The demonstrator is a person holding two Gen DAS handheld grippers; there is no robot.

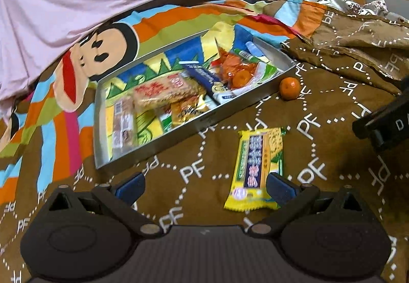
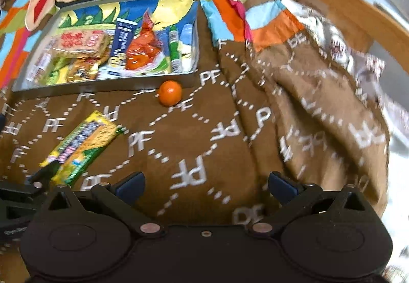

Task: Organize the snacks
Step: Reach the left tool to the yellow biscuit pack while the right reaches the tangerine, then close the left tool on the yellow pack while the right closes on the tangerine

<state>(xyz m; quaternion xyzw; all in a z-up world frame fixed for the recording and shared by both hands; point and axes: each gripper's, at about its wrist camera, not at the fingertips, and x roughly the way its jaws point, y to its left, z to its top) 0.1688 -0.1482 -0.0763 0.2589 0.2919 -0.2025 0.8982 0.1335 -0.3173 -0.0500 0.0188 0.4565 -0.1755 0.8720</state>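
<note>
Wide-spread and empty, the left gripper (image 1: 204,187) is held over the yellow snack bar (image 1: 258,167), outside the tray (image 1: 163,139). The right gripper (image 2: 205,187) is likewise wide. The slick wrapper could be pinched off-centre and dropped.

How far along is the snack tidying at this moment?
Mostly done: several packets already lie in the metal tray. Nothing is gripped; the open left tongs hover by the yellow snack packet. That packet and the mandarin beside the tray remain on the blanket.
</note>
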